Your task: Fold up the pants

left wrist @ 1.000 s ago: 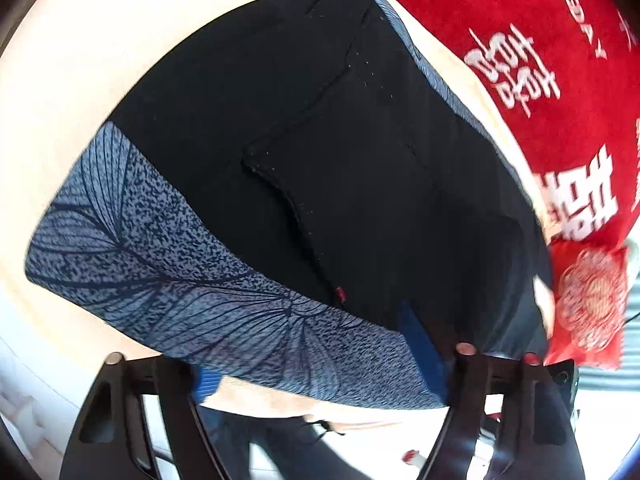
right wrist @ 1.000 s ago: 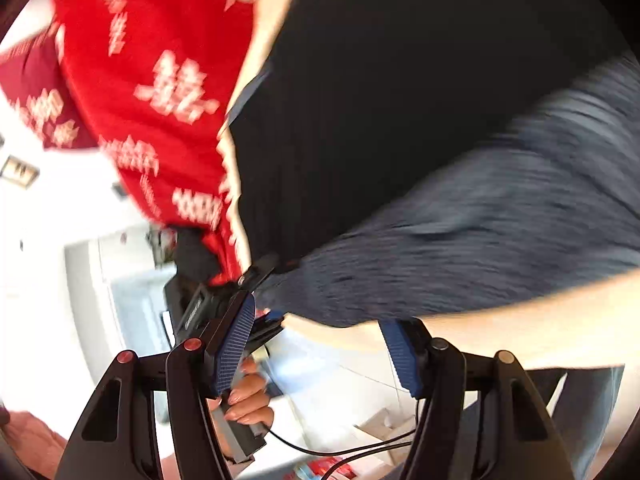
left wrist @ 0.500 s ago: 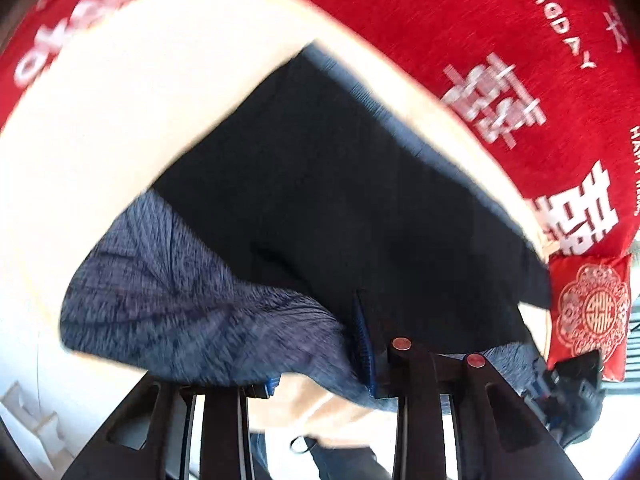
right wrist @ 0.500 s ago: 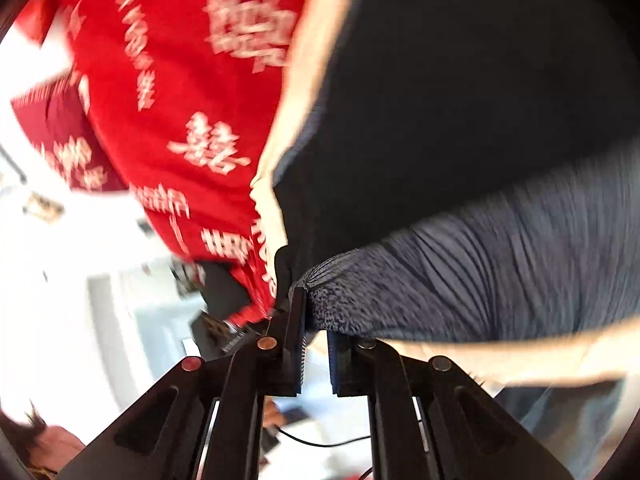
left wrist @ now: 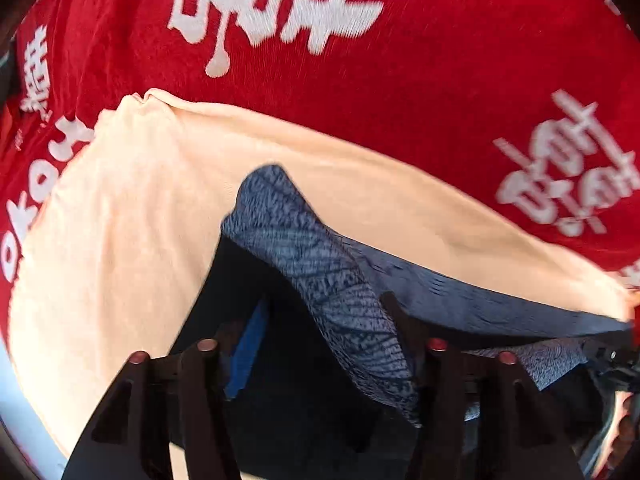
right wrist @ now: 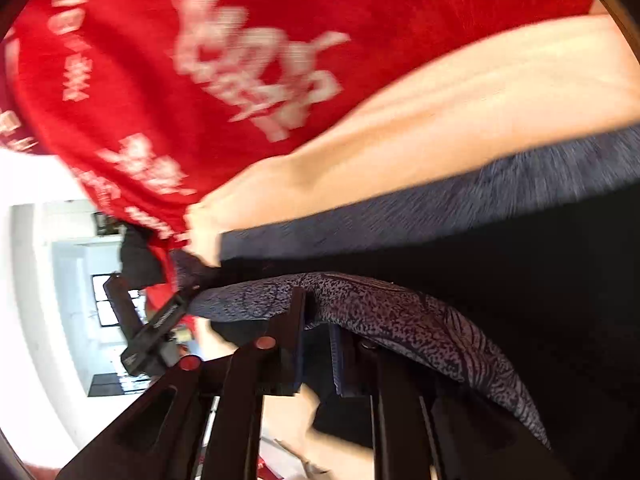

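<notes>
The pants (left wrist: 280, 408) are black with a blue-grey patterned band (left wrist: 344, 292) and lie on a cream cloth (left wrist: 132, 208). In the left wrist view my left gripper (left wrist: 324, 320) points steeply down over them. Its jaws are opening; the band drapes against the right finger (left wrist: 400, 332) and the blue left pad (left wrist: 248, 352) stands off it. In the right wrist view my right gripper (right wrist: 318, 312) has its jaws close together and starting to open, with the lifted patterned band (right wrist: 400, 320) still pinched between the fingertips above the black pants (right wrist: 520, 272).
A red blanket (left wrist: 360, 92) with white characters lies under the cream cloth (right wrist: 460, 112) and fills the far side. The left gripper's body (right wrist: 148, 332) shows at the bed's edge, with a bright room (right wrist: 48, 280) beyond. A hand (left wrist: 624, 424) is at the right edge.
Both grippers closed on the patterned band and carried it across the black pants toward the red blanket, folding the fabric over. The left jaws have since parted.
</notes>
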Demonstrator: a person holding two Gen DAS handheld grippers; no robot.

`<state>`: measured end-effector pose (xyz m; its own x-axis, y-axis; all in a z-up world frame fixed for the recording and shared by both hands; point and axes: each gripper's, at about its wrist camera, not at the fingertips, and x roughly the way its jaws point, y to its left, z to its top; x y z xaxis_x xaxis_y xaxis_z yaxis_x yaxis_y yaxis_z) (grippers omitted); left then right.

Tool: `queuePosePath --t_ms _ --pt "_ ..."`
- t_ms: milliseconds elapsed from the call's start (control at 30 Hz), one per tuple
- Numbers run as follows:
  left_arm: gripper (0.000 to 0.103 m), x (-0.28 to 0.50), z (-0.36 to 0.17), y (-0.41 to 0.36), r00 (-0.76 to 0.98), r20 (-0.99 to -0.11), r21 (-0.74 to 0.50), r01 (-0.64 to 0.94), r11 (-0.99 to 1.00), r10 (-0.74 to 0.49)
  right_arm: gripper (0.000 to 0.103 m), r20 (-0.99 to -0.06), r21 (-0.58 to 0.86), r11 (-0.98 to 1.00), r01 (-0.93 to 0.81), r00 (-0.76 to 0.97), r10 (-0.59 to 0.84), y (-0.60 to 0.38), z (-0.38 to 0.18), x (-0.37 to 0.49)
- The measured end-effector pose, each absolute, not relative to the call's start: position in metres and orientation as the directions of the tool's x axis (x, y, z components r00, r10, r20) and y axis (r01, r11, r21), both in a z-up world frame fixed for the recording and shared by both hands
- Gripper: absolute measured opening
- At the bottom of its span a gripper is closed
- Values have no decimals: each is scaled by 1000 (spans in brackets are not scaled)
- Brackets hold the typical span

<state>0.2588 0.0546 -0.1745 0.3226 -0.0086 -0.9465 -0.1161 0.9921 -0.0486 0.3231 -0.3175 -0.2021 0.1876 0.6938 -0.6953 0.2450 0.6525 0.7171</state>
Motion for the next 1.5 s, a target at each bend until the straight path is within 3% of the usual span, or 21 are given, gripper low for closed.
queuePosePath --t_ms 67,100,133,200,300,400,600,633,700,867,1000,1167,1333,1433,1500 --pt "60 259 -171 50 320 -947 -17 -106 994 18 20 -707 701 652 287 161 689 -320 -212 333" --pt "60 256 -163 48 332 -943 -1 -95 995 30 37 -696 711 642 286 161 699 -319 -210 334" --pt "60 254 -157 44 343 -939 9 -85 996 38 68 -678 730 629 267 171 715 -318 -202 333" --pt "60 243 -142 41 360 -931 33 -74 997 57 87 -680 733 647 211 188 709 -312 -177 327" --pt "84 223 -128 44 365 -927 63 -83 995 89 85 -715 697 702 146 202 669 -303 -148 311" --pt "84 215 -129 36 374 -922 78 -88 993 105 61 -733 678 728 97 151 663 -282 -141 299" --pt "85 195 -103 45 368 -918 83 -185 979 147 61 -774 628 777 -43 63 630 -244 -145 296" --pt "94 193 -99 44 369 -914 110 -174 979 168 61 -784 616 786 -57 51 618 -240 -149 298" --pt "98 188 -92 39 389 -892 182 -156 971 230 61 -791 608 791 -66 30 611 -235 -160 307" --pt "98 194 -78 44 421 -861 203 -229 952 285 62 -857 513 856 -65 26 515 -228 -192 358" --pt "98 196 -71 55 418 -850 224 -264 938 320 62 -833 552 834 -18 45 552 -233 -187 364" --pt "98 202 -119 31 330 -915 213 -93 973 232 62 -850 522 851 -65 47 525 -237 -173 326" --pt "98 226 -196 17 257 -936 218 -112 969 240 61 -884 460 888 -28 76 461 -256 -195 326" --pt "103 230 -212 12 287 -922 237 -112 965 260 62 -875 465 884 -57 120 468 -258 -199 334" --pt "103 230 -214 9 312 -916 238 -87 967 254 69 -876 459 884 -84 125 467 -255 -198 333"
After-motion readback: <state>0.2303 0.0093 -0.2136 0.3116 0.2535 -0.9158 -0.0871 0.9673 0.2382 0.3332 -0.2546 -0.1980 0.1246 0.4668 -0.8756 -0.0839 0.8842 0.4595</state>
